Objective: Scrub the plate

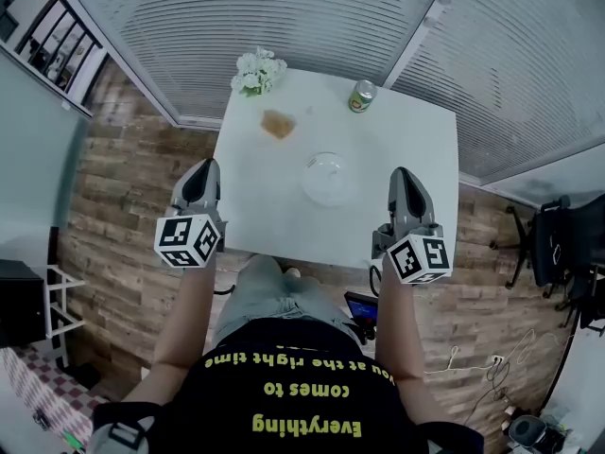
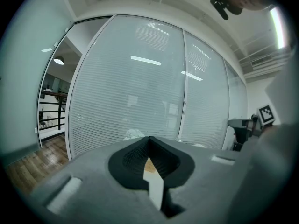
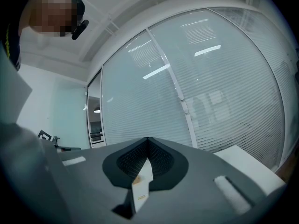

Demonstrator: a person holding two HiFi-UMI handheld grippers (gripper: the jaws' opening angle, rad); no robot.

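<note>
A clear glass plate (image 1: 328,178) lies near the middle of the white table (image 1: 416,168). A brown scrub pad (image 1: 277,124) rests farther back to the left. My left gripper (image 1: 205,168) hovers over the table's left edge, left of the plate, jaws shut and empty. Over the right part of the table, my right gripper (image 1: 401,174) is level with the plate, also shut with nothing in it. In both gripper views the jaws meet in a closed seam, left gripper (image 2: 149,140) and right gripper (image 3: 148,141), and both point at the blinds. The plate is hidden there.
White flowers (image 1: 257,71) stand at the table's back left corner, and a green can (image 1: 361,96) at the back. Glass walls with blinds (image 1: 284,17) rise behind the table. The wooden floor (image 1: 123,197) lies to the left, a dark office chair (image 1: 553,244) at the right.
</note>
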